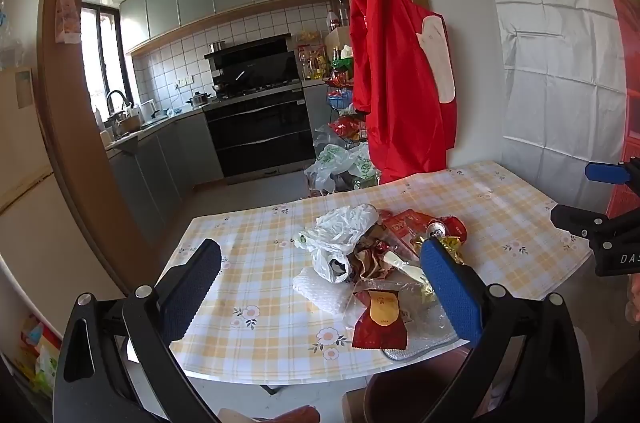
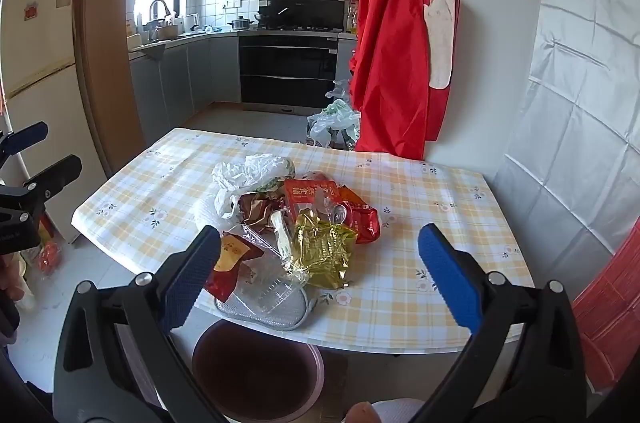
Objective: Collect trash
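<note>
The trash pile [image 2: 296, 223] lies in the middle of the tabletop [image 2: 420, 183], ahead of and below both claws, and neither touches it. The right claw [image 2: 320, 279] has its jaws wide apart with nothing between them, and it looks the nearer of the two: the gold foil wrapper [image 2: 320, 251] and the clear plastic tray [image 2: 264, 291] sit just past its fingers at the near edge. The left claw [image 1: 320, 283] is likewise spread wide and empty, with the pile lying ahead between its fingers and toward its blue one. The dark red bin [image 2: 256, 371] stands on the floor directly under that near edge, so a drag or short carry toward the person would probably drop things in. The pile is loose and mixed: a crumpled white plastic bag [image 2: 248, 175], soft and thin; glossy red packets [image 2: 308, 195]; a dented red can [image 2: 360, 215] lying on its side with its silver end toward the camera; and a dark red sachet [image 1: 380, 323]. Most pieces are limp film that should crush easily.
</note>
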Available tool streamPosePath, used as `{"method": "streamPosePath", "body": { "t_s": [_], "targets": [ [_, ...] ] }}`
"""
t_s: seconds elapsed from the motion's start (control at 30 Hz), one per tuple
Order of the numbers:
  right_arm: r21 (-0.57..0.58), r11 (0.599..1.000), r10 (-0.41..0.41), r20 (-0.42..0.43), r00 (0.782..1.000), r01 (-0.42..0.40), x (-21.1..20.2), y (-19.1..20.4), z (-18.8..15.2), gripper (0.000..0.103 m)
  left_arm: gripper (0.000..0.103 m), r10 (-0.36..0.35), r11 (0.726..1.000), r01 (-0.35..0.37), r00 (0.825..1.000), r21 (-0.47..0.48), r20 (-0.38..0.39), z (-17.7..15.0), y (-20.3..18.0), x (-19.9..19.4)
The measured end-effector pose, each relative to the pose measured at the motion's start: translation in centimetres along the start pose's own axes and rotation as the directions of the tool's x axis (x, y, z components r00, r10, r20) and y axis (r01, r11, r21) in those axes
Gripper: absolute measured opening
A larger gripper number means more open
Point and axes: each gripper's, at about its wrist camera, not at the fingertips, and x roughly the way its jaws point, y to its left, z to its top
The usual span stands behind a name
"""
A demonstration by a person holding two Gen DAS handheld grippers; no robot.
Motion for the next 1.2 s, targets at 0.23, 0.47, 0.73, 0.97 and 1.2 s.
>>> {"method": "streamPosePath", "body": {
  "t_s": [0.23, 0.47, 0.73, 0.97, 1.2],
  "targets": [
    [0.004, 1.0, 0.012, -0.003, 1.0, -0.012, 0.1, -0.05, 0.08, 0.097, 0.098, 0.006, 1.0, -0.006, 1.0, 0.009, 0.002, -0.03, -0.16, -0.02],
    [0.008, 1.0, 0.001, -0.005, 1.0, 0.0, -0.01, 0.04, 0.05, 0.097, 0.098, 0.006, 1.0, -0.006, 1.0, 0.004, 0.008, 0.17, 0.14, -0.06],
    [0.01, 1.0, 0.002, -0.007, 1.0, -0.002, 0.0, -0.23, -0.04, 0.097, 0.098, 0.008, 1.0, -0.008, 1.0, 0.006, 0.011, 0.21, 0.14, -0.63],
    [0.011, 1.0, 0.001, -0.006, 1.0, -0.001, -0.09, -0.23, 0.02, 0.097, 0.098, 0.007, 1.0, -0.007, 1.0, 0.008, 0.015, 0.19, -0.02, -0.36],
    [0.013, 1.0, -0.002, -0.007, 1.0, 0.002, -0.15, -0.16, 0.06, 0.097, 0.098, 0.006, 1.0, -0.006, 1.0, 0.01, 0.018, 0.43, -0.11, -0.54]
  ]
}}
